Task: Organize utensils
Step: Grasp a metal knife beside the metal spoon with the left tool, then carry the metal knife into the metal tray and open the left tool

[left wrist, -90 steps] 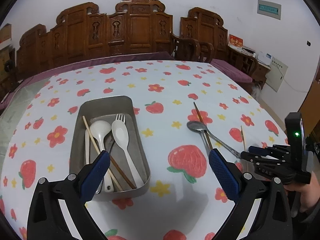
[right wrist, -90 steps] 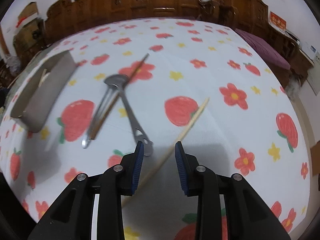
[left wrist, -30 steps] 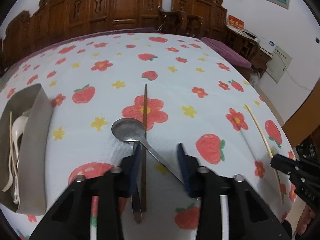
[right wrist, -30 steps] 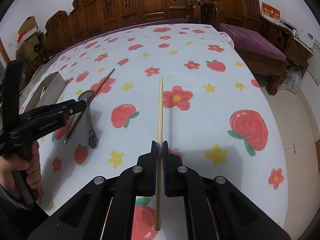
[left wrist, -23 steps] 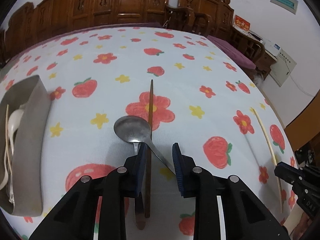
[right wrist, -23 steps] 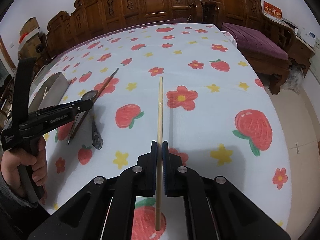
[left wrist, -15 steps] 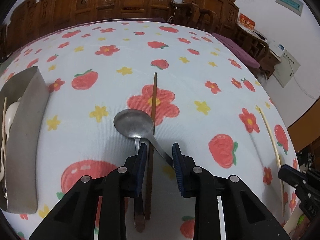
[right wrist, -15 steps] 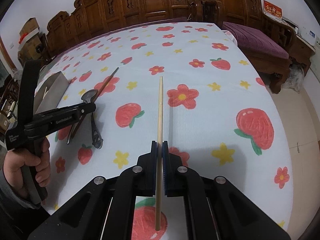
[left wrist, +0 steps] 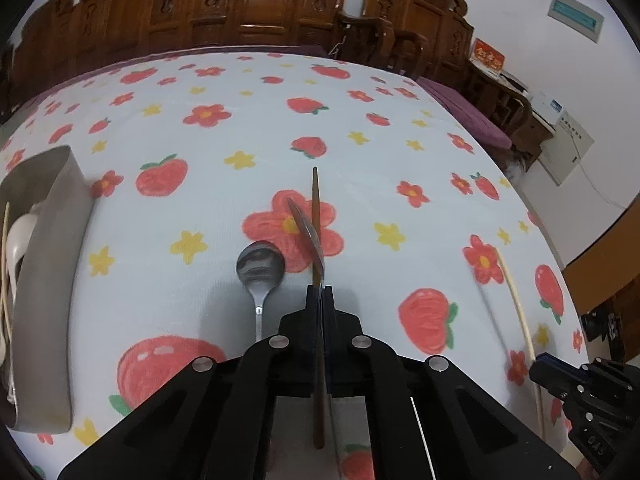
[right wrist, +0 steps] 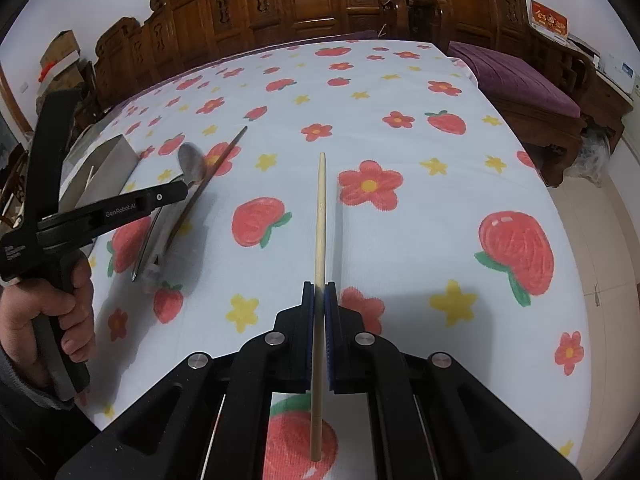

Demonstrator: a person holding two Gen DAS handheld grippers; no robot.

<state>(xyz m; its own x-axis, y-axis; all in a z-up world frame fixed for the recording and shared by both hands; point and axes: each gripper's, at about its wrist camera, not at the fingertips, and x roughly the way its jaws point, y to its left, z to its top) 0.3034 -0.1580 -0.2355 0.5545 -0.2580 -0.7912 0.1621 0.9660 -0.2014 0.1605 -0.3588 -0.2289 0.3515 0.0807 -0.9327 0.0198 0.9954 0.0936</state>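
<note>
"GenRobot.AI" printed in white on left tongs (right wrist: 182, 192) arm; other wall signs, labels unreadable.

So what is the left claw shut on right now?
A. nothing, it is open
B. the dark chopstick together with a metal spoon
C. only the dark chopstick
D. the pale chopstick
B: in the left wrist view the left claw is shut with the dark chopstick and a metal spoon turned on edge running out between its fingers, while a second spoon lies on the cloth beside it.
</note>
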